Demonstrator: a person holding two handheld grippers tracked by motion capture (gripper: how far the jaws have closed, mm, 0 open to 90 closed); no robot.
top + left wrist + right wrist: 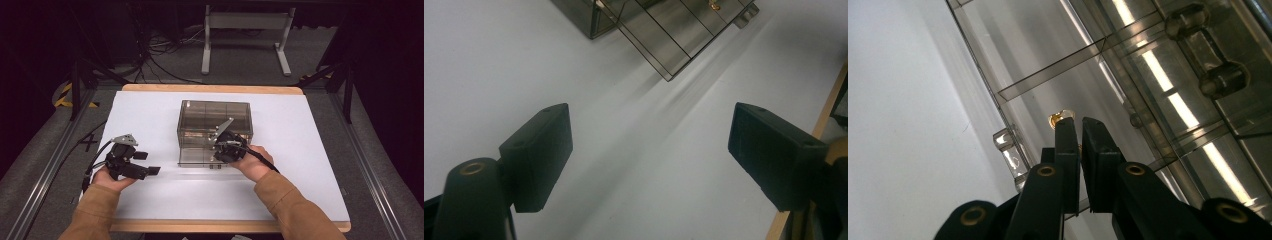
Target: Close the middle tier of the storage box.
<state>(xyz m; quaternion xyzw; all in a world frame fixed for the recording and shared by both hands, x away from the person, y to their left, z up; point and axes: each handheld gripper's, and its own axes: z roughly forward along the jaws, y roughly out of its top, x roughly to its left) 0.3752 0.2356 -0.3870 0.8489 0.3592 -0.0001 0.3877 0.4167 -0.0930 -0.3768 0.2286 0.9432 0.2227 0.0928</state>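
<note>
Smoked plastic box (215, 131) at bench (300, 150) centre, drawer out toward 6 o'clock. Right gripper (1079, 127) over drawer, jaws nearly closed beside small gold piece (1060, 117); grip unclear. Left gripper (145, 162) at 8 o'clock, jaws wide. Box likely rigid, light, slippery; take drawer edge.

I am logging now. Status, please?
Left tool open, on the table. Right tool nearly shut in the box's pulled-out drawer, by a small gold piece.

your white table (150, 110) is brightly lit against dark surroundings; glare streaks the clear box (1168, 95), nearby jaws blur.
</note>
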